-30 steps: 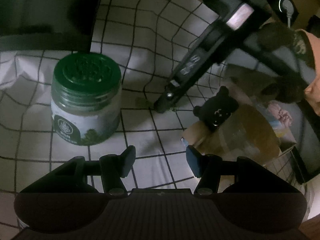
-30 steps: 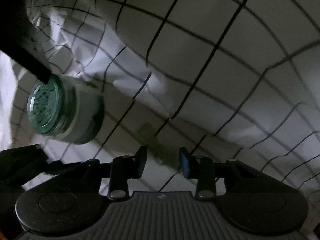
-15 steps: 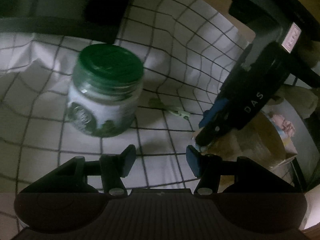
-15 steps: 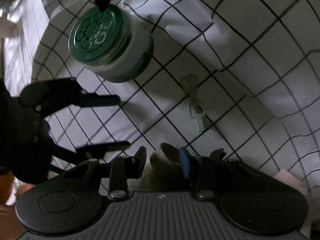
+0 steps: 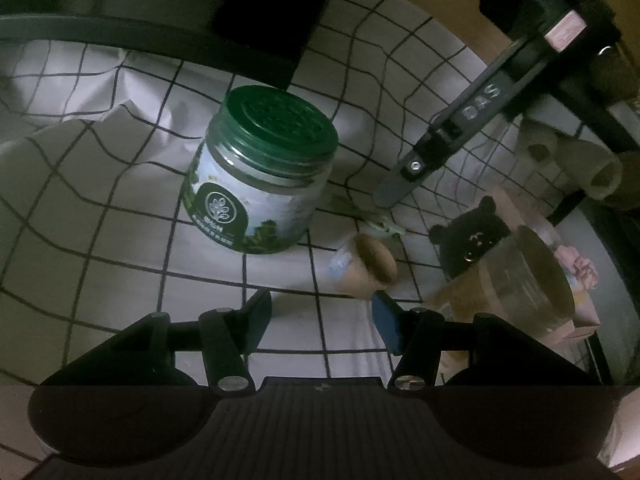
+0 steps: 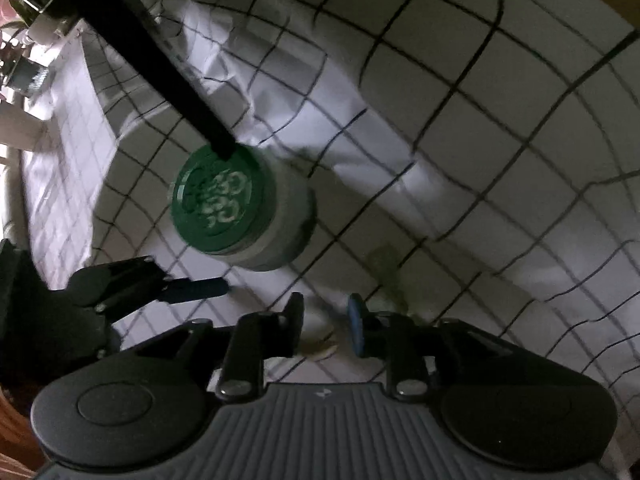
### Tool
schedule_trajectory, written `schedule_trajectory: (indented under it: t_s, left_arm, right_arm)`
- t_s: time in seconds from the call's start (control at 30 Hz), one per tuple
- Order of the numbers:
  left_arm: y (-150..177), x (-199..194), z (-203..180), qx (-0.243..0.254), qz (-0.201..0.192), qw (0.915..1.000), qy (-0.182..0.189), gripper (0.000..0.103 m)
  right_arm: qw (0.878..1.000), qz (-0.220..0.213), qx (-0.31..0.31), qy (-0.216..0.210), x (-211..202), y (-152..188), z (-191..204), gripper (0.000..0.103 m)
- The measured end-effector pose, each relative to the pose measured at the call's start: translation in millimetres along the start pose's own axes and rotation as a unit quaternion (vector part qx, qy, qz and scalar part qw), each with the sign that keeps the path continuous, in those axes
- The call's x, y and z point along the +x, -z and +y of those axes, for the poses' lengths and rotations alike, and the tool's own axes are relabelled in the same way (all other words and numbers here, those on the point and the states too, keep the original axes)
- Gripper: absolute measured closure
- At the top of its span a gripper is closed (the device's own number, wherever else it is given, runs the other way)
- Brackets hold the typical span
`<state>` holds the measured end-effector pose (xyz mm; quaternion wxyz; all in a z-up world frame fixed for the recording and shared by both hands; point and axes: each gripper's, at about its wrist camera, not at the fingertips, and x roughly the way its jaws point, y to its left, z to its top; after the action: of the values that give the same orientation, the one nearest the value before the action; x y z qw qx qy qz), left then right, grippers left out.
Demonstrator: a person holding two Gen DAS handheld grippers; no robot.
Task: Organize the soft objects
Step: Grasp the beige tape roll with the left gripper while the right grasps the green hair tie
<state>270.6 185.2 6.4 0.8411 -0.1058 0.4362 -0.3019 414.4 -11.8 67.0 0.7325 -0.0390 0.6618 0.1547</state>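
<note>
Readable markings, both wrist views. The letters "DAS" stand in pale print along the dark finger of the right hand-held gripper (image 5: 476, 106), seen in the left wrist view. The green-lidded jar (image 5: 256, 184) carries a dark round badge with a white leaf-sprig emblem on its label; the line of print beneath the emblem is too small and dim to read. The jar lid (image 6: 218, 200) bears only an embossed ornamental pattern, without legible text.

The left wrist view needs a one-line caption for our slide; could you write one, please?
Open left gripper hovers over a grid-patterned cloth near a green-lidded jar, a cardboard tube and a black bear plush.
</note>
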Motion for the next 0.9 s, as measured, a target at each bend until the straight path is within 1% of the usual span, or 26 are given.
schedule_trajectory:
  t_s: [0.1,0.2,0.27,0.37,0.4,0.43,0.47,0.5,0.53,0.6,0.7,0.77,0.83,0.9]
  left_arm:
    - [-1,3,-7,0.005,-0.001,0.9999,0.012,0.043]
    - [-6,3,-16,0.011,-0.008,0.9997,0.02,0.043]
    - [-11,3,-20,0.011,-0.014,0.9998,0.014,0.043]
    - [-16,7,-27,0.01,-0.019,0.9997,-0.01,0.043]
    - [-18,11,-29,0.01,-0.015,0.9997,-0.018,0.043]
    - [-19,16,-31,0.01,-0.009,0.9995,-0.027,0.043]
    - [-20,22,-34,0.011,-0.003,0.9994,-0.034,0.043]
    - [-22,25,-35,0.011,0.001,0.9992,-0.038,0.043]
    - [-23,31,-37,0.01,0.006,0.9991,-0.04,0.043]
    - [-24,40,-42,0.01,0.013,0.9989,-0.044,0.043]
    - [-24,45,-45,0.013,0.018,0.9981,-0.058,0.043]
    - [-24,47,-47,0.012,0.021,0.9975,-0.066,0.047]
    - [-23,45,-47,0.01,0.024,0.9972,-0.071,0.048]
    - [-21,45,-48,0.007,0.024,0.9966,-0.078,0.05]
  right_arm:
    - [1.0,0.001,0.018,0.02,9,-1,-18,0.079]
    - [0.999,0.004,0.022,0.037,18,1,-23,0.079]
    - [0.998,0.014,0.01,0.057,28,1,-22,0.079]
    - [0.996,0.021,-0.021,0.078,38,1,-16,0.079]
    - [0.995,0.023,-0.037,0.085,41,1,-13,0.08]
    - [0.994,0.019,-0.062,0.092,41,2,-7,0.085]
    - [0.993,0.017,-0.074,0.094,39,4,-4,0.094]
    - [0.994,0.016,-0.068,0.086,36,4,-5,0.097]
    - [0.996,0.015,-0.053,0.068,30,4,-10,0.098]
    - [0.998,-0.002,-0.039,0.053,16,6,-17,0.099]
    - [0.998,-0.03,-0.026,0.056,-10,17,-28,0.099]
    - [0.997,-0.045,-0.019,0.055,-23,26,-35,0.099]
    - [0.997,-0.055,-0.014,0.053,-31,34,-40,0.099]
    - [0.997,-0.062,-0.01,0.047,-26,45,-44,0.098]
